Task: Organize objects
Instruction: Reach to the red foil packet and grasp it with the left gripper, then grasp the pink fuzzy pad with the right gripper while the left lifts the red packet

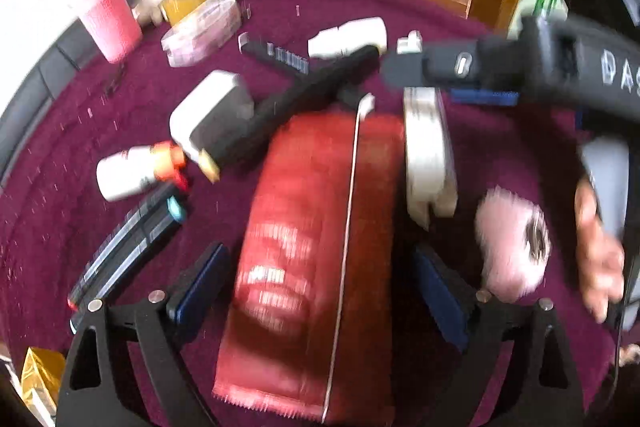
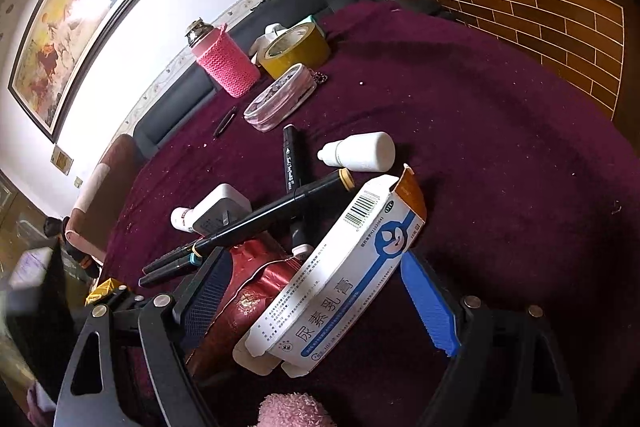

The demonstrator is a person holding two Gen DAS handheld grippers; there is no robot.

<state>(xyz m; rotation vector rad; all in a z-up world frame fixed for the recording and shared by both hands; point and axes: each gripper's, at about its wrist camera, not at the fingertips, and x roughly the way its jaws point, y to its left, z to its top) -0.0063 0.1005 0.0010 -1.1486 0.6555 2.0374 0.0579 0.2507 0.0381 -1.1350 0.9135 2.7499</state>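
A red foil pouch [image 1: 316, 247] lies flat on the maroon cloth [image 1: 60, 195] between my left gripper's [image 1: 320, 291] wide-open fingers, and neither pad presses on it. A white ointment box [image 2: 340, 267] stands on its edge against the pouch [image 2: 244, 291], seen edge-on as the box [image 1: 428, 155] in the left wrist view. My right gripper [image 2: 316, 299] straddles this box with its jaws open and no grip on it. In the left wrist view the right gripper [image 1: 420, 87] reaches in from the upper right.
Black markers [image 2: 272, 215], a white charger [image 2: 222, 207], a small orange-capped bottle [image 1: 128, 175] and a dropper bottle [image 2: 360, 151] lie behind the pouch. A pink knit bottle [image 2: 226, 65], tape roll [image 2: 296, 51] and clear case [image 2: 280, 103] sit at the back. A pink fluffy roll [image 1: 512, 243] lies right.
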